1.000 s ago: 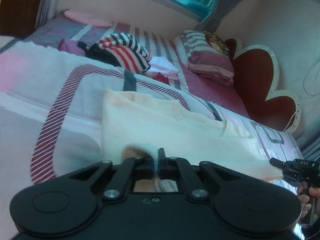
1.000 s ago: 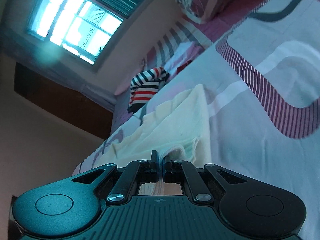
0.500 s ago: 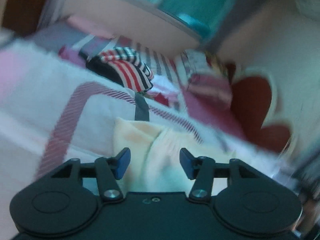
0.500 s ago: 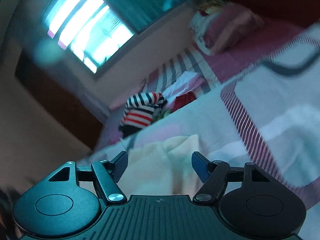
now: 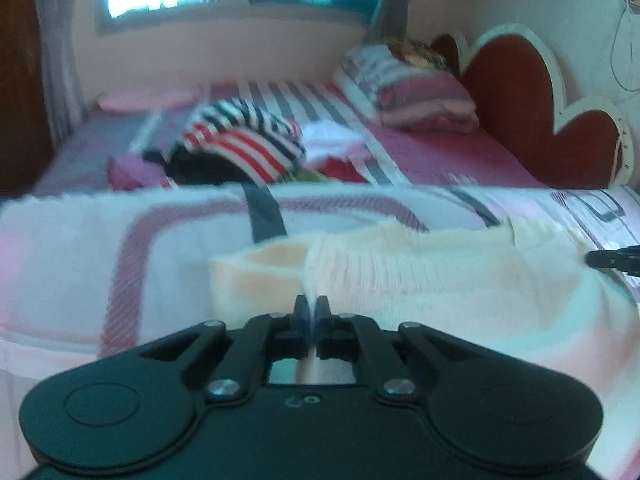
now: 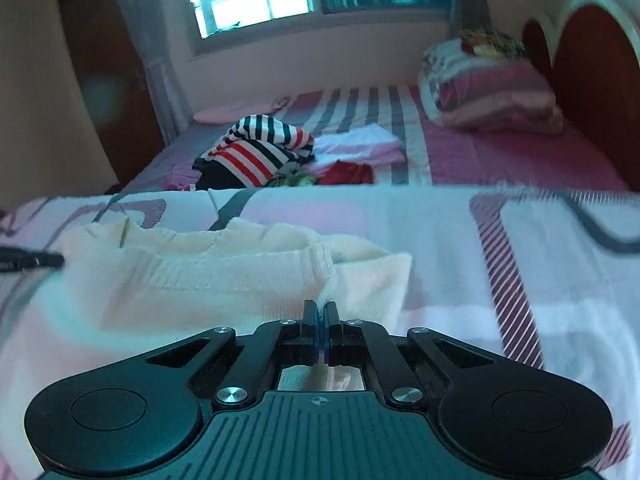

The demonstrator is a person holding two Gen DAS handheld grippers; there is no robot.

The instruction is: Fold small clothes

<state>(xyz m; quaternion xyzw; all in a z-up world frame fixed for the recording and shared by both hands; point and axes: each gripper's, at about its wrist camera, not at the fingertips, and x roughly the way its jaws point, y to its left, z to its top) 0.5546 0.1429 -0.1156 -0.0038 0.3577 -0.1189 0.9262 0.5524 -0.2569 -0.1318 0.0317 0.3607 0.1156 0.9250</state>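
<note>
Since half a second ago both your grippers have snapped closed again, and your left gripper (image 5: 311, 307) and right gripper (image 6: 320, 312) each now pinch a corner of the ribbed hem of the cream garment (image 6: 192, 280), which lies on the patterned blanket (image 6: 440, 240) just ahead of you. Beyond the blanket's far edge sit a striped shirt (image 6: 260, 148) heaped on dark clothes, folded pink-white pieces (image 6: 360, 144), a red item (image 6: 348, 172), and stacked bedding (image 6: 492, 92) by the red headboard (image 5: 552, 112), all well apart from your grip
</note>
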